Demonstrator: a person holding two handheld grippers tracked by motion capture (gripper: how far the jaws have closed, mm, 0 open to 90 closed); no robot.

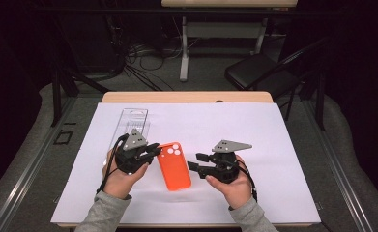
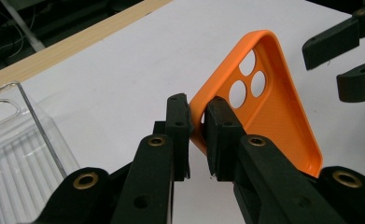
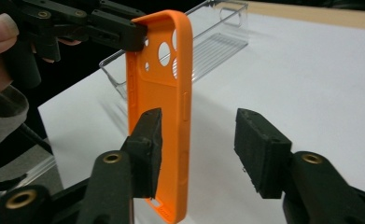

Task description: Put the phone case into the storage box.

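The left gripper [image 2: 198,135] pinches an orange phone case [image 2: 269,112] by its corner. The right gripper [image 3: 199,144] hangs open beside it, above the white surface [image 1: 283,145].

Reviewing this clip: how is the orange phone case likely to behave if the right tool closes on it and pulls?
The orange phone case is an empty thin-walled shell, so it is probably light and may flex. The left tool pinches only its rim near the camera holes, so a pull from the open right tool might twist or slip it. The moulded surface looks matte, likely giving fair grip.
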